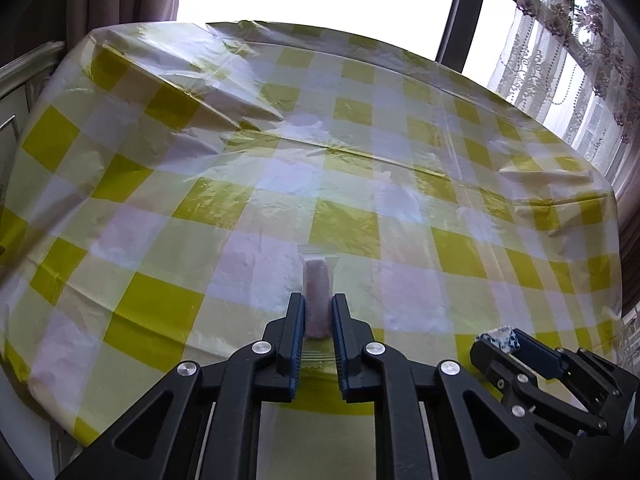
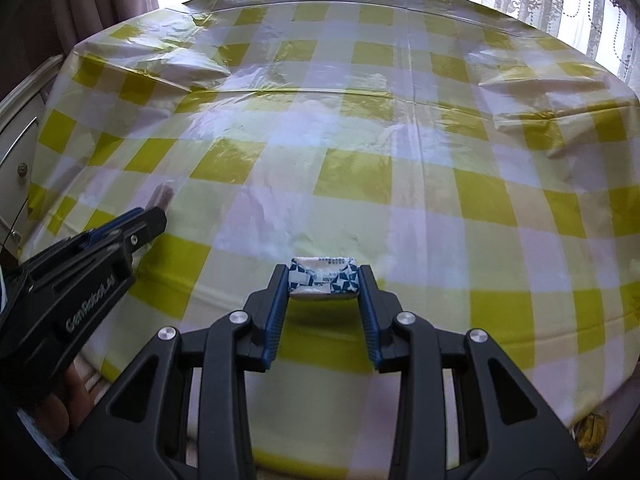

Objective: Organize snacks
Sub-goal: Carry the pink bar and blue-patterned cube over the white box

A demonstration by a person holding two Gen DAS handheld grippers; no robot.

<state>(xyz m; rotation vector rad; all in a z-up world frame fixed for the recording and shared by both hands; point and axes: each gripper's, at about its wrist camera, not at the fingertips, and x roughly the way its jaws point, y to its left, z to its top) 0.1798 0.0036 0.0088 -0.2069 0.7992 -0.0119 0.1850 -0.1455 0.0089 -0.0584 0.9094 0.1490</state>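
Observation:
My left gripper [image 1: 317, 304] is shut on a pinkish sausage snack in a clear wrapper [image 1: 318, 292], which sticks out forward between the fingers above the checked tablecloth [image 1: 360, 184]. My right gripper [image 2: 324, 276] is shut on a small white-and-blue wrapped snack [image 2: 323, 278], held crosswise between the fingertips. In the left wrist view the right gripper [image 1: 496, 340] shows at the lower right with the blue-white snack [image 1: 498, 338]. In the right wrist view the left gripper [image 2: 154, 216] shows at the left with the sausage snack [image 2: 162, 196] poking out.
A round table with a yellow-and-white checked plastic cloth [image 2: 400, 140] fills both views; the cloth is wrinkled at the far left [image 1: 192, 80]. A white cabinet [image 2: 16, 140] stands at the left. Curtains and a window [image 1: 560, 60] are behind.

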